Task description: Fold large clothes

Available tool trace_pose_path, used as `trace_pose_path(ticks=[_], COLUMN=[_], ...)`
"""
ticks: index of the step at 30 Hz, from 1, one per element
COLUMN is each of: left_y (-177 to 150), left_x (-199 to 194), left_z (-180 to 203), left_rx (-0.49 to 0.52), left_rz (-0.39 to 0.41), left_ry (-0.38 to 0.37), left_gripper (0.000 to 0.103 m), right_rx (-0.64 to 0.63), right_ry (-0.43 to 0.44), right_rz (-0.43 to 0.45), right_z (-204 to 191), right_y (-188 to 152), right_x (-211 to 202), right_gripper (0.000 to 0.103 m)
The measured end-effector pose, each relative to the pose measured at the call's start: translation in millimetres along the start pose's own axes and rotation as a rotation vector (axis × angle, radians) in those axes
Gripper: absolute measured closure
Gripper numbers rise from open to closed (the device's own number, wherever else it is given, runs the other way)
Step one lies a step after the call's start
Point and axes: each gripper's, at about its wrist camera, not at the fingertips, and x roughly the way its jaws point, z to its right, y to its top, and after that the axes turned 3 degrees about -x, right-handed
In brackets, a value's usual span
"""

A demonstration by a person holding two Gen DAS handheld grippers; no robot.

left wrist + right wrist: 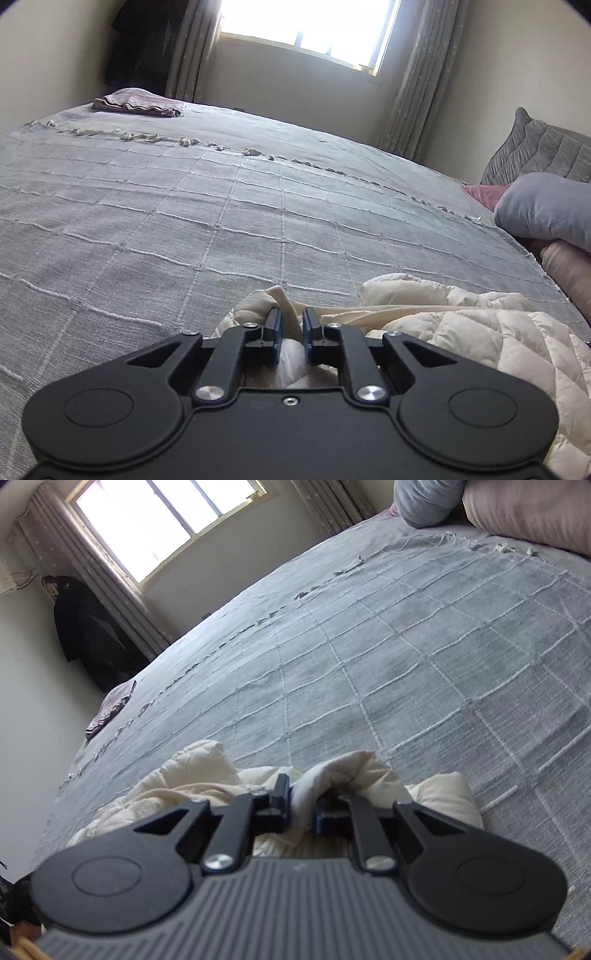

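Cream quilted jacket (480, 332): crumpled on near bed (221, 206), unfolded; left claw (292, 325) and right claw (301, 805) each clamped on its fabric.

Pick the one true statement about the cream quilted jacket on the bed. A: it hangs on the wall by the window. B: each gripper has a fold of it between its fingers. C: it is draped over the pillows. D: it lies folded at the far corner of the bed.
B: the left gripper and the right gripper each pinch a bunched fold of the cream quilted jacket, which lies crumpled at the near edge of the grey bedspread.
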Motion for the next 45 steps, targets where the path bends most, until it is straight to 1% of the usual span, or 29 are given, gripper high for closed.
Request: trace_pose_path(ticks=[1, 2, 3, 4, 5, 6, 7, 8, 9, 10, 12, 15, 17, 19, 22, 26, 27, 29, 31, 32, 33, 34, 35, 36, 37, 38, 39, 42, 45], left_y=[3, 7, 10, 14, 17, 19, 21, 24, 25, 24, 21, 10, 0, -11, -28, -49, -53, -58, -62, -64, -66, -68, -69, -69, -68, -66, -63, -58, -59], left_x=[-6, -12, -20, -29, -39, -49, -57, -63, -68, -71, -71, -61, -62, -71, -87, -100, -101, -99, -98, -95, -95, -96, -97, -101, -107, -114, -122, -154, -187], left_z=[5, 10, 14, 18, 22, 25, 28, 29, 29, 28, 23, 5, -13, -31, -57, -79, -81, -79, -75, -73, -71, -71, -68, -65, -62, -59, -57, -53, -52], left_rx=[0.018, 0.029, 0.040, 0.052, 0.068, 0.090, 0.110, 0.122, 0.132, 0.146, 0.171, 0.156, 0.115, 0.046, -0.093, -0.232, -0.245, -0.256, -0.294, -0.328, -0.369, -0.394, -0.406, -0.421, -0.429, -0.430, -0.427, -0.407, -0.353], left_rz=[0.000, 0.007, 0.018, 0.036, 0.069, 0.105, 0.121, 0.120, 0.116, 0.112, 0.079, -0.061, -0.149, -0.196, -0.273, -0.341, -0.331, -0.318, -0.299, -0.312, -0.318, -0.321, -0.321, -0.314, -0.309, -0.303, -0.298, -0.309, -0.335], left_ry=[-0.002, -0.006, -0.004, 0.013, 0.023, 0.010, -0.006, -0.005, 0.001, 0.006, 0.048, 0.123, 0.118, 0.074, -0.014, -0.142, -0.162, -0.190, -0.212, -0.245, -0.252, -0.244, -0.244, -0.237, -0.226, -0.221, -0.214, -0.204, -0.190], left_gripper=[0.086, 0.078, 0.056, 0.041, 0.016, 0.012, 0.012, 0.012, 0.012, 0.012, 0.012, 0.012, 0.012, 0.012, 0.012, 0.012, 0.012, 0.014, 0.015, 0.024, 0.036, 0.044, 0.057, 0.066, 0.069, 0.074, 0.077, 0.078, 0.078], right_rx=[-0.001, -0.006, -0.012, -0.018, -0.026, -0.035, -0.043, -0.061, -0.089, -0.123, -0.188, -0.259, -0.278, -0.275, -0.240, -0.118, -0.091, -0.070, -0.046, -0.029, -0.016, -0.008, -0.013, -0.013, -0.002, 0.014, 0.026, 0.036, 0.038], right_ry=[0.006, 0.017, 0.029, 0.041, 0.051, 0.063, 0.067, 0.052, 0.030, 0.016, -0.026, -0.126, -0.144, -0.148, -0.129, -0.015, 0.010, 0.022, 0.034, 0.039, 0.049, 0.046, 0.036, 0.033, 0.030, 0.028, 0.029, 0.034, 0.039], right_rz=[-0.012, -0.022, -0.026, -0.026, -0.024, -0.020, -0.008, 0.027, 0.068, 0.096, 0.099, 0.016, -0.053, -0.099, -0.159, -0.202, -0.220, -0.218, -0.213, -0.211, -0.213, -0.209, -0.203, -0.198, -0.194, -0.193, -0.191, -0.202, -0.231], right_z=[-1, -3, -5, -7, -9, -11, -13, -17, -21, -24, -28, -30, -23, -13, 8, 35, 39, 42, 41, 39, 36, 33, 29, 25, 23, 22, 21, 17, 11], right_y=[4, 9, 13, 17, 21, 24, 27, 29, 30, 31, 32, 24, 12, -1, -20, -35, -38, -41, -41, -41, -42, -43, -45, -47, -48, -49, -50, -53, -64], right_x=[-4, -10, -17, -25, -32, -39, -46, -56, -65, -72, -77, -66, -62, -63, -70, -81, -80, -75, -72, -71, -71, -73, -76, -80, -85, -92, -100, -126, -154], right_gripper=[0.088, 0.086, 0.081, 0.075, 0.071, 0.053, 0.029, 0.020, 0.015, 0.015, 0.016, 0.018, 0.018, 0.018, 0.018, 0.021, 0.024, 0.029, 0.043, 0.049, 0.059, 0.066, 0.069, 0.076, 0.080, 0.081, 0.083, 0.085, 0.085])
